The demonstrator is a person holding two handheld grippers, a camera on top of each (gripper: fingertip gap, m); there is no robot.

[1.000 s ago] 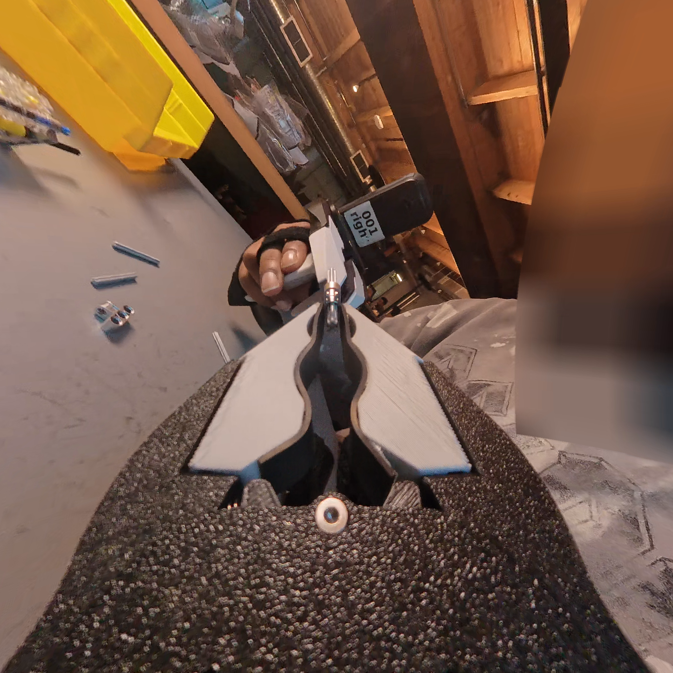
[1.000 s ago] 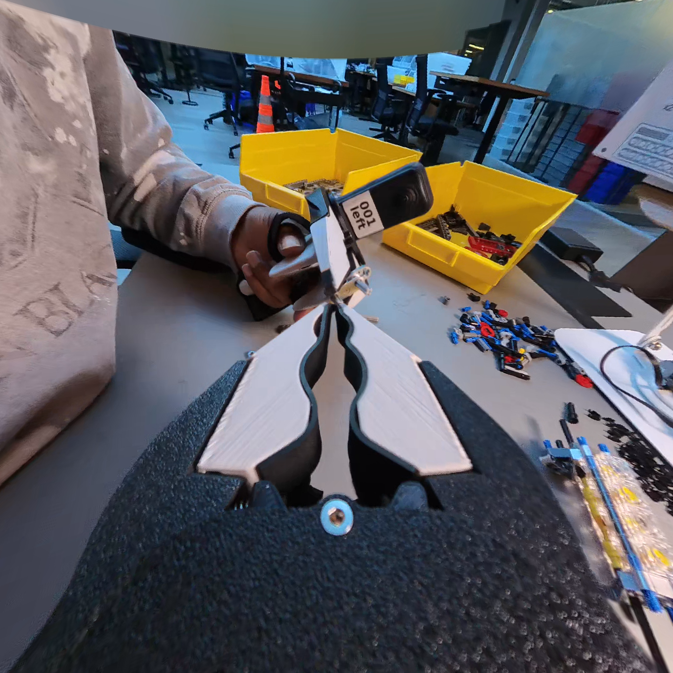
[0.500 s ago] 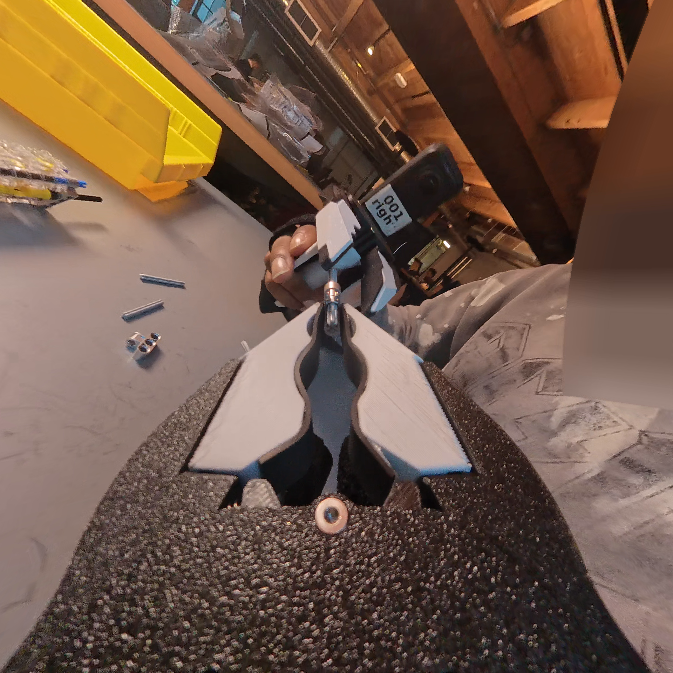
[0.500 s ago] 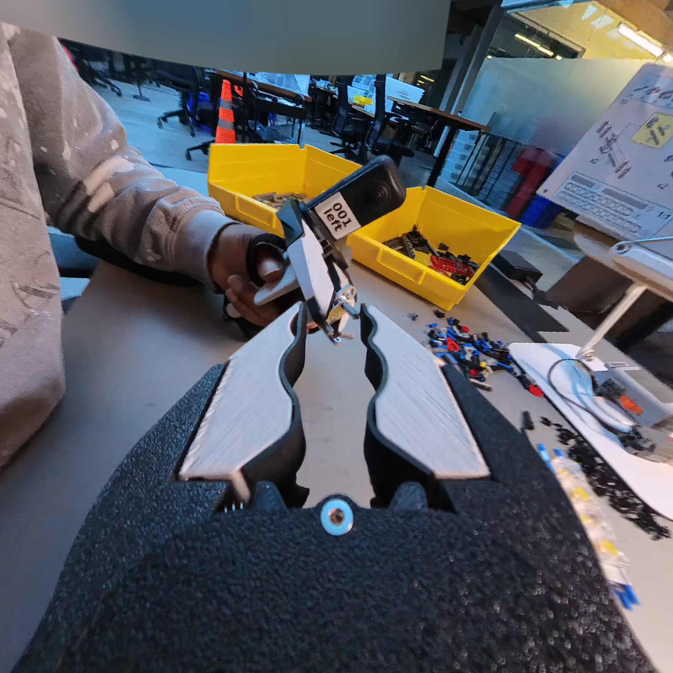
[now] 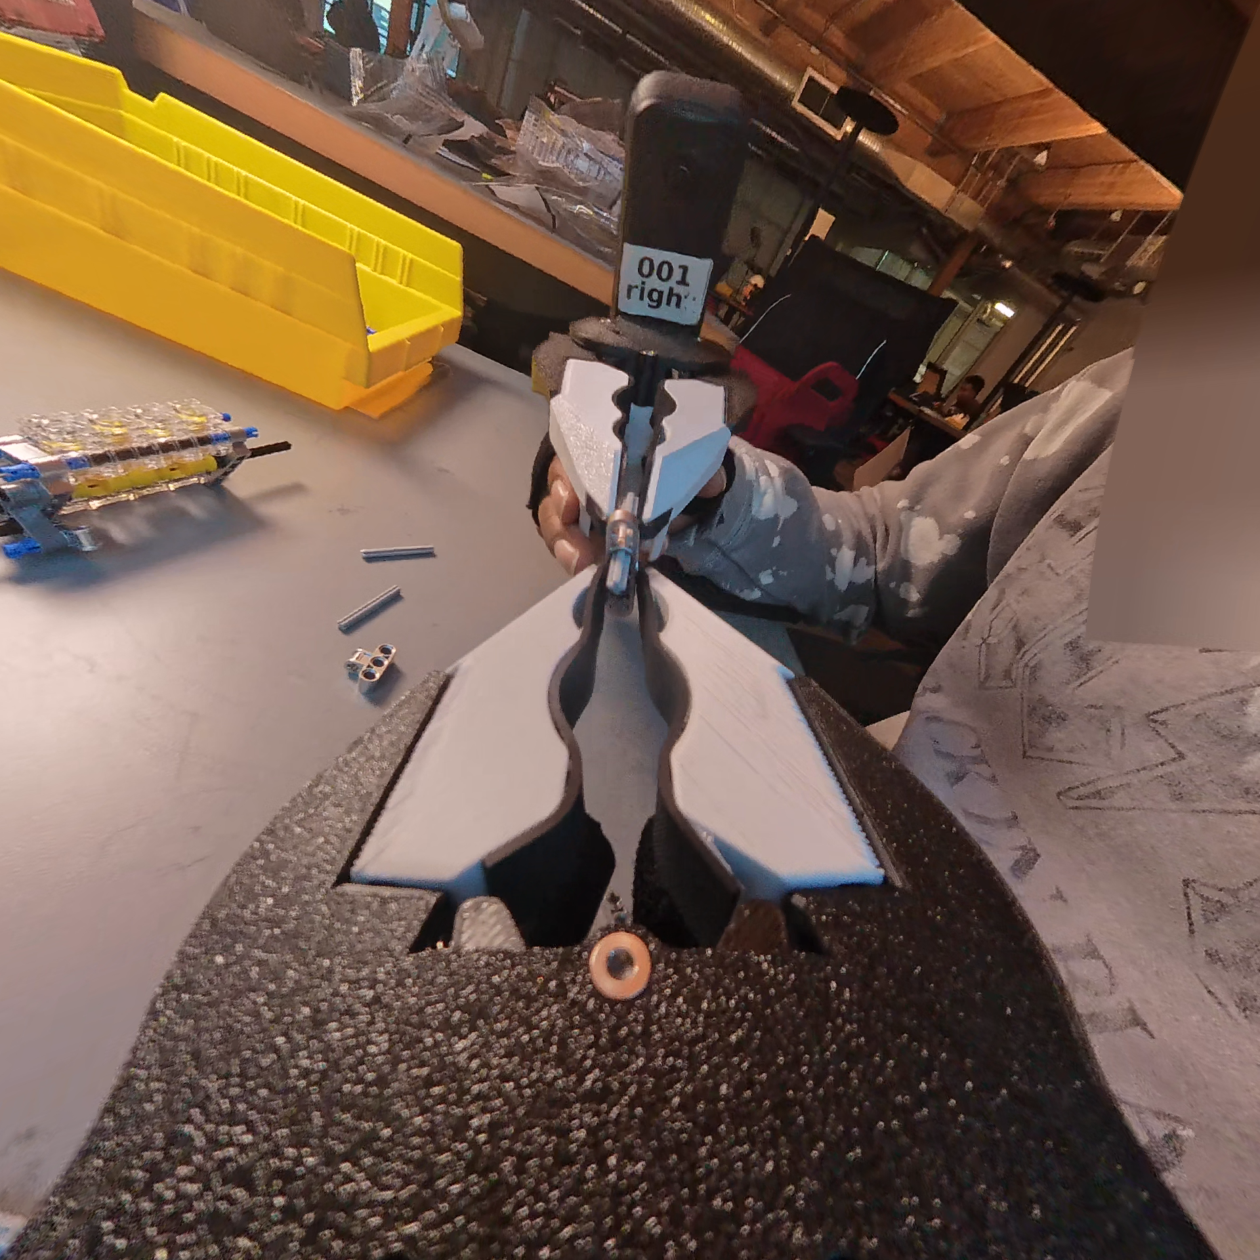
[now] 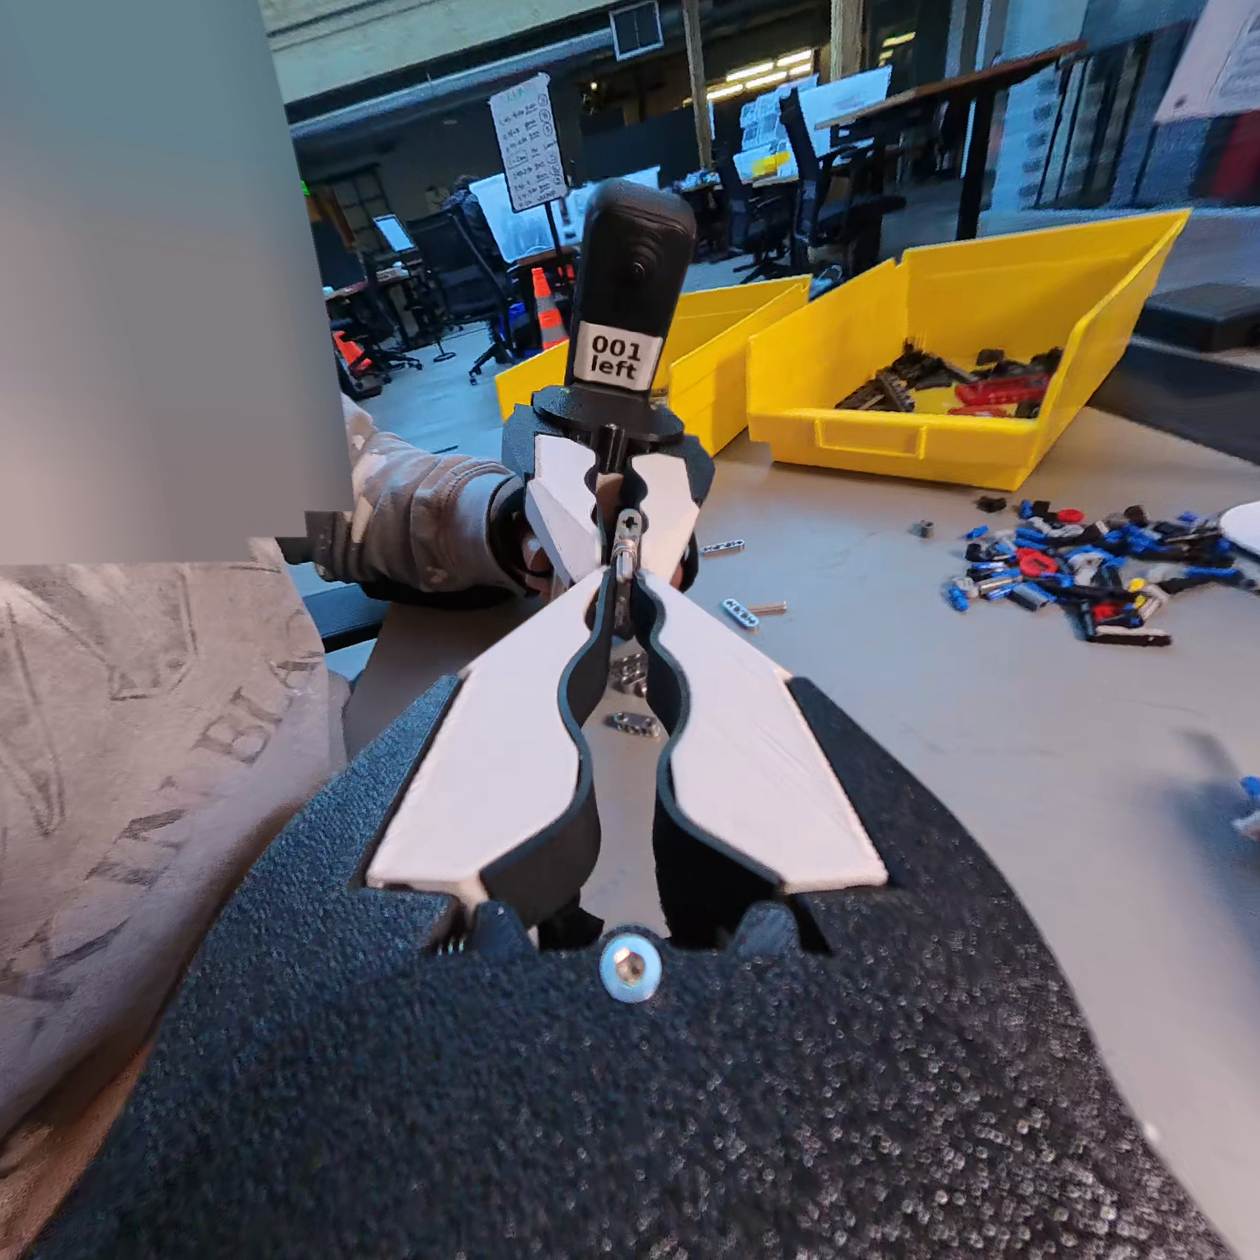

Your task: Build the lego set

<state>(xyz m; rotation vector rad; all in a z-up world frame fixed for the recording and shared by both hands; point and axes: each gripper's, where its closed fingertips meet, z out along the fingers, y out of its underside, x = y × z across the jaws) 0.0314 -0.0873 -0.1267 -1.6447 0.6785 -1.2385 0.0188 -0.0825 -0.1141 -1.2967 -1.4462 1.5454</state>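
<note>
Jaws of both grippers, left (image 5: 619,592) and right (image 6: 622,579), pinch one small grey connector piece (image 5: 622,545) beside two yellow bins (image 6: 954,382)

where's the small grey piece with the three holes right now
In the left wrist view, the grey three-hole piece lies on the grey table, left of the left gripper, just below two loose grey rods.

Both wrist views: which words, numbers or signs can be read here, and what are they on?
I don't repeat writing; here is what bears it.
White sticker, camera above right tool: legible print.
White label, black camera above left tool: legible print.
Whiteboard, background: too small.
Poster, top right: blurred.
Grey sweatshirt: faded lettering.
</note>
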